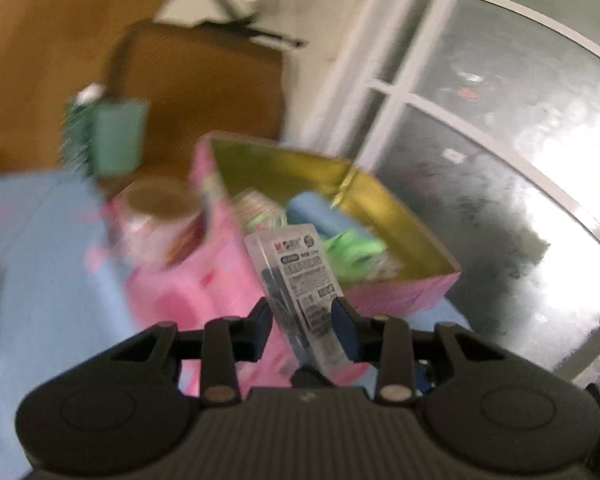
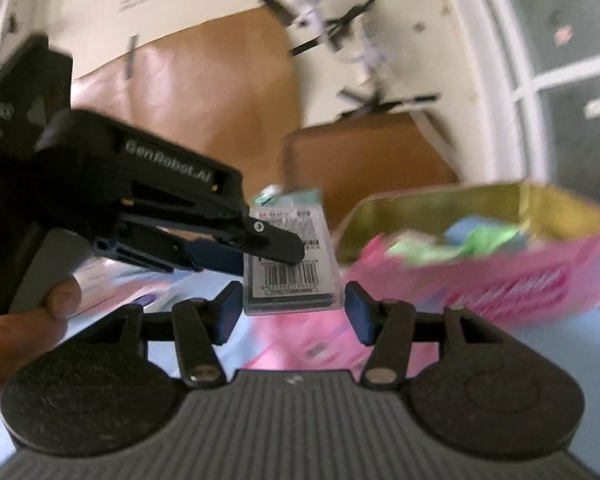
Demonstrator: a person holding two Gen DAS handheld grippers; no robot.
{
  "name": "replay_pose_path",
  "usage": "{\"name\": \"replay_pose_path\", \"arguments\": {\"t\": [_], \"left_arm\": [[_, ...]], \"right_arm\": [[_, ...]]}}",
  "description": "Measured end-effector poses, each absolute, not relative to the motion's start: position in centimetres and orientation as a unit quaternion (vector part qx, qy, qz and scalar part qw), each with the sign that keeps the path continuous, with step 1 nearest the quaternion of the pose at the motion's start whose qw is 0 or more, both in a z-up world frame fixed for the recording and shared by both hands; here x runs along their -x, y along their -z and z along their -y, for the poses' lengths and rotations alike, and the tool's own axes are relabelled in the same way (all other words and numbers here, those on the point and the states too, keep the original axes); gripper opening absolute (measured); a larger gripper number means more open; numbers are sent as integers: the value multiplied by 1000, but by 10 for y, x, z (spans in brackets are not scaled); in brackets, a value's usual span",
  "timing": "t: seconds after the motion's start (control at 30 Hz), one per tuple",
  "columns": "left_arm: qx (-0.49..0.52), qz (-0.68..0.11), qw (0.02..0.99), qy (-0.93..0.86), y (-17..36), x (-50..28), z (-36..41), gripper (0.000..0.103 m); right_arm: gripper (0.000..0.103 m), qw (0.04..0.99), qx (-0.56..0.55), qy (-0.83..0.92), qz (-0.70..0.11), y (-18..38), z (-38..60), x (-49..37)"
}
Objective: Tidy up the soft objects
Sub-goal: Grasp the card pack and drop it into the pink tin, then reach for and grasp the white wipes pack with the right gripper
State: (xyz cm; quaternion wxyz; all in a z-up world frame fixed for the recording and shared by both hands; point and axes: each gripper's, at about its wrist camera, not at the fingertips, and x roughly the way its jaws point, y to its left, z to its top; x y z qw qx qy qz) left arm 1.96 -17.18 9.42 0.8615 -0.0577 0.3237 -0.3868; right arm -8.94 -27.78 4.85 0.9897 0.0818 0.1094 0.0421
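left gripper [image 1: 302, 330]: shut on the clear plastic pack [image 1: 296, 280]; both blue pads press its lower sides, so i hold it off the table.
right gripper [image 2: 294, 312]: my jaws stand partly apart with nothing pressed between them; the pack's near end sits in the gap, and i see a sliver of space at each pad.
where the pack is: up in the air, in front of the pink box [image 1: 404, 296], not yet over its gold inside.
pack from my right fingers: straight ahead, just beyond the tips, its barcode end nearest them.
pack's long axis: in my left view it runs away from the fingers, up and tilted a little left; in my right view it reads as upright, its label face turned to the camera.
which way it points: its free end aims toward the box's near wall.
nearer hand: the left, since it already grips the pack; my right is close beside it, its left neighbour crossing in from the side with a hand [image 2: 28, 316] on its handle.
box contents: a blue roll [image 1: 312, 208] and green soft pieces [image 1: 352, 248], blurred.
what the move turns on, as i judge it: whether my right pads close on the pack's free end for a handover, or my left carries it on over the rim.
risk: the pack is slick and stiff; a skewed pinch may twist it.
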Motion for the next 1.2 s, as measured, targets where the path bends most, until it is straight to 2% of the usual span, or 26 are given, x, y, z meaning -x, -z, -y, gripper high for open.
{"name": "replay_pose_path", "arguments": {"t": [0.03, 0.07, 0.1, 0.17, 0.27, 0.37, 0.67, 0.93, 1.07, 1.2], "left_arm": [[45, -317, 860, 397, -99, -25, 189, 46], [32, -313, 860, 402, -101, -29, 205, 67], [21, -305, 866, 395, -102, -31, 216, 75], [0, -294, 883, 366, -99, -31, 229, 74], [11, -288, 882, 372, -92, -26, 211, 75], [-6, -265, 899, 348, -83, -15, 174, 82], [23, -273, 940, 203, -45, -5, 35, 82], [20, -267, 963, 20, -22, -7, -71, 82], [98, -259, 961, 24, -16, -8, -96, 84], [158, -236, 958, 33, -15, -1, -115, 87]], "right_arm": [[58, 991, -80, -20, -104, -54, 285, 82], [59, 992, -79, 0, -100, -57, 292, 75], [59, 992, -72, 29, -98, -59, 300, 63], [66, 990, -34, 89, -104, -56, 308, 39], [65, 983, -43, 126, -127, -46, 328, 36], [65, 986, -67, 109, -106, -41, 329, 61], [65, 995, -50, 35, -78, -51, 271, 78], [67, 972, -31, -125, -195, -48, 192, 38], [76, 955, -19, -168, -245, -47, 150, 3], [79, 948, -4, -180, -263, -44, 113, -31]]}}
